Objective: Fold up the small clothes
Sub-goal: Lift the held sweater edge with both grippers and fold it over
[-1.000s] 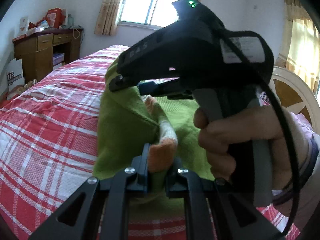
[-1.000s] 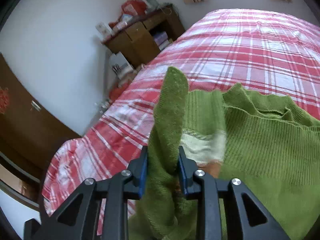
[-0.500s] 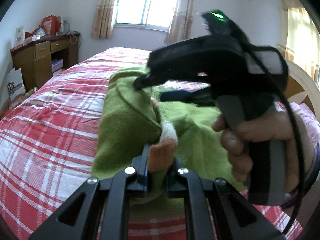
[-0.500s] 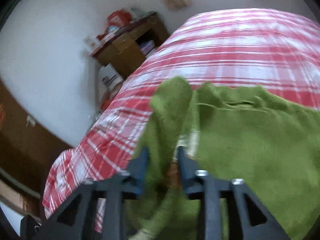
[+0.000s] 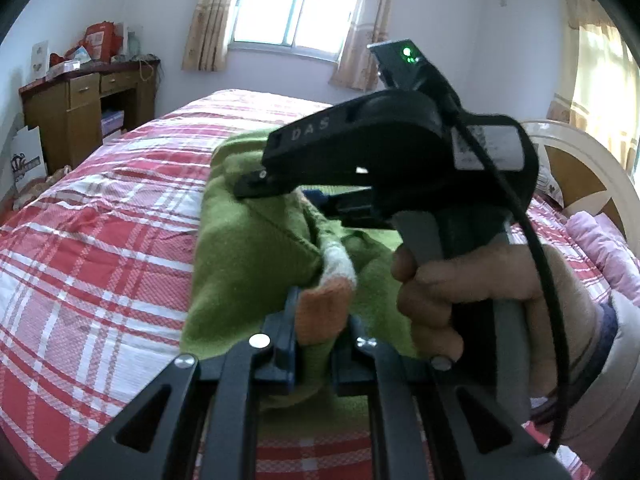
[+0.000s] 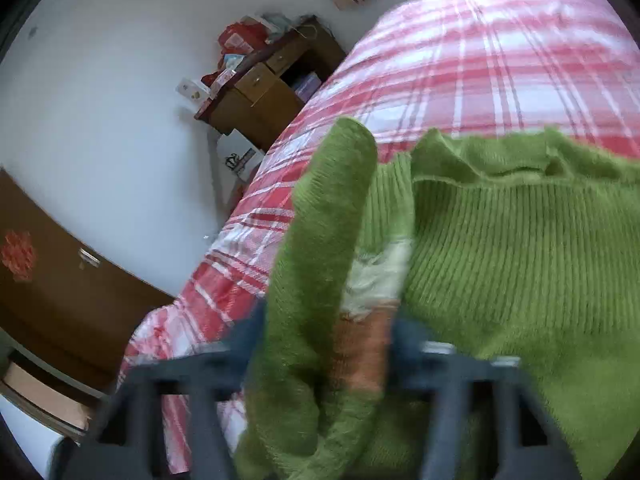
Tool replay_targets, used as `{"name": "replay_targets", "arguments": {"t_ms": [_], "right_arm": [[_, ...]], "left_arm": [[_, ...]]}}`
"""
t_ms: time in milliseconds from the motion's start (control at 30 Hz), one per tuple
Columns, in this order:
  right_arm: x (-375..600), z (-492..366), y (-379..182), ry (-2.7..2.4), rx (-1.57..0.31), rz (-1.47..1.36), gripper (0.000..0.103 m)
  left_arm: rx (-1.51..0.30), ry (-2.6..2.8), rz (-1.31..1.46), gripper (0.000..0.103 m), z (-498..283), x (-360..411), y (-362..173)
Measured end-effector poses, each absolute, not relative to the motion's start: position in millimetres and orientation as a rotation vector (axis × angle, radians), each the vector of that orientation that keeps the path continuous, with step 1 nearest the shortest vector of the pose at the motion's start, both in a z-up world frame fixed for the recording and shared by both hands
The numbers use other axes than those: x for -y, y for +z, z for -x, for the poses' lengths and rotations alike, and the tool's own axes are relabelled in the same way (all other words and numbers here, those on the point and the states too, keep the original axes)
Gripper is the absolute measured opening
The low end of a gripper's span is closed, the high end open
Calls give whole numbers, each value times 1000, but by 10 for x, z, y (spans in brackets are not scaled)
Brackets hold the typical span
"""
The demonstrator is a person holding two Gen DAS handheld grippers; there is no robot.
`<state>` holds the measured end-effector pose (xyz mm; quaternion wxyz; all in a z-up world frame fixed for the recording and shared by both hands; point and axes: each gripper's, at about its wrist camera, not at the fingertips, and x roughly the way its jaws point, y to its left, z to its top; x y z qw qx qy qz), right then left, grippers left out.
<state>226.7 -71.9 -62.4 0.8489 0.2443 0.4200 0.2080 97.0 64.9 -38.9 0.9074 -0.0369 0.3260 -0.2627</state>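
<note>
A small green knitted sweater (image 5: pixel 248 248) with an orange and white cuff (image 5: pixel 326 304) lies on the red plaid bed (image 5: pixel 88 248). My left gripper (image 5: pixel 314 344) is shut on the cuff end of a sleeve. My right gripper (image 5: pixel 280 190) shows in the left wrist view, held in a hand, its tips on the sweater's upper fold. In the right wrist view the right gripper (image 6: pixel 328 340) is blurred, its jaws wider apart around the green sleeve (image 6: pixel 320 240), and the sweater body (image 6: pixel 520 264) spreads to the right.
A wooden desk (image 5: pixel 84 112) with clutter stands at the far left by the wall. A window with curtains (image 5: pixel 296 12) is at the back. A round wooden headboard (image 5: pixel 580 168) and pink bedding (image 5: pixel 604 248) are on the right. A brown wardrobe (image 6: pixel 48 292) stands beside the bed.
The right gripper swung across the sweater and its jaws have spread apart around the sleeve. The left gripper stays shut on the cuff.
</note>
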Motion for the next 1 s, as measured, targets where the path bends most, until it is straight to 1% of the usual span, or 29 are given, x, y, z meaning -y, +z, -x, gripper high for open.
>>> {"name": "replay_targets", "arguments": {"t_ms": [167, 233, 367, 533, 800, 1000], "right_arm": [[642, -2108, -347, 412, -821, -409, 20], [704, -2039, -226, 413, -806, -400, 20], [1000, -1928, -124, 383, -799, -375, 19], [1532, -1786, -50, 322, -789, -393, 19], [2312, -1563, -99, 221, -814, -365, 18], [2783, -1458, -271, 170, -840, -362, 18]], "left_arm": [[-661, -516, 66, 12, -952, -644, -353], [-643, -514, 40, 12, -892, -605, -290], [-595, -556, 4, 12, -747, -445, -93], [-551, -629, -79, 12, -633, 19, 61], [-556, -750, -178, 12, -472, 880, 56], [-618, -808, -202, 12, -439, 1339, -61]]}}
